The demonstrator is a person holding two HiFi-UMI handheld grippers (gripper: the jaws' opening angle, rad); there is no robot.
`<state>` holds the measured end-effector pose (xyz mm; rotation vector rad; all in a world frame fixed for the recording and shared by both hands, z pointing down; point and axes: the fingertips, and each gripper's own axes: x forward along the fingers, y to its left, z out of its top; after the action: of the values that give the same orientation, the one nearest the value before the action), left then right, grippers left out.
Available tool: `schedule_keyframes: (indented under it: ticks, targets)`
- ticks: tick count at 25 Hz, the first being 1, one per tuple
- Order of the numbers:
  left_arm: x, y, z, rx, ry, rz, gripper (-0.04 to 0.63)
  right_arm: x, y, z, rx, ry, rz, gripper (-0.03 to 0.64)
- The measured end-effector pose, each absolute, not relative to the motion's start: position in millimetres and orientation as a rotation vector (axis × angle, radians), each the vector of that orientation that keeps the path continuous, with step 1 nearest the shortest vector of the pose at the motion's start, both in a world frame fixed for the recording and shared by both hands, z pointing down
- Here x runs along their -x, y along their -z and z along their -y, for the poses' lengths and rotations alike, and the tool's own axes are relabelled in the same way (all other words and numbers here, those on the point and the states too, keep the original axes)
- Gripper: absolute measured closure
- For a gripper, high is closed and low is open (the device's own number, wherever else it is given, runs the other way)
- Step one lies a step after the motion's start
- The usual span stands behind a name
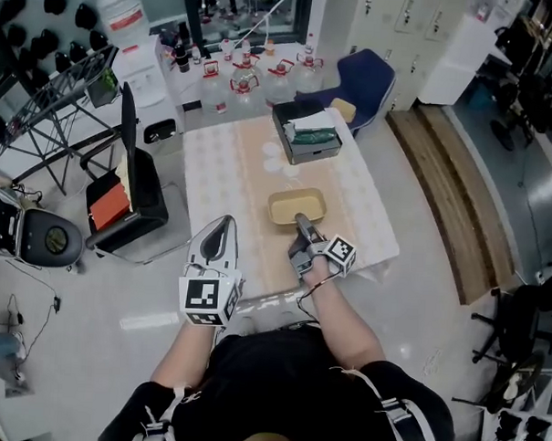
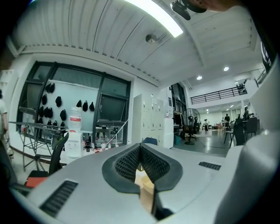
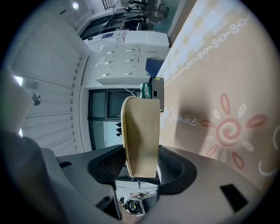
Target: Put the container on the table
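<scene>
A shallow tan rectangular container [image 1: 296,206] is over the near half of the table [image 1: 233,167], which has a pale patterned cloth. My right gripper [image 1: 302,224] is shut on its near rim. In the right gripper view the container [image 3: 140,135] stands edge-on between the jaws of the right gripper [image 3: 141,168], with the cloth [image 3: 227,100] beside it. I cannot tell whether the container rests on the cloth. My left gripper [image 1: 223,226] hangs shut and empty by the table's near left edge. Seen from its own camera, the left gripper [image 2: 140,148] points out at the room.
A dark bin [image 1: 306,130] with papers stands at the table's far end, with small white items [image 1: 273,152] near it. A black office chair [image 1: 131,195] is on the left, a blue chair [image 1: 366,77] behind the table, and water bottles [image 1: 255,77] at the back.
</scene>
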<state>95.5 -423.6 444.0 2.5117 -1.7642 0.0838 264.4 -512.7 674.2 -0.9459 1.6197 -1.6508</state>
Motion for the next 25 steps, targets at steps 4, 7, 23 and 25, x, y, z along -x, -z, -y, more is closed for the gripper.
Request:
schedule_keyframes:
  ticks: [4,7,23,25]
  targets:
    - [-82,-451,426,-2.456,-0.108,1.828,0.583,-253,-715,524,0.988,1.748,-1.601,0.37]
    - [-75,-455,429,-2.431,-0.116,1.853,0.583,-249,-733,528,1.024,1.801,-1.585,0.37]
    - [-91,-465,445,-2.461,-0.114,1.765,0.583,-267,-765,507,1.264,1.863,-1.638,0.371]
    - [-96,-465,447,-2.478,-0.107,1.741,0.583,-274,-763,502,1.286,1.847,-1.662,0.371]
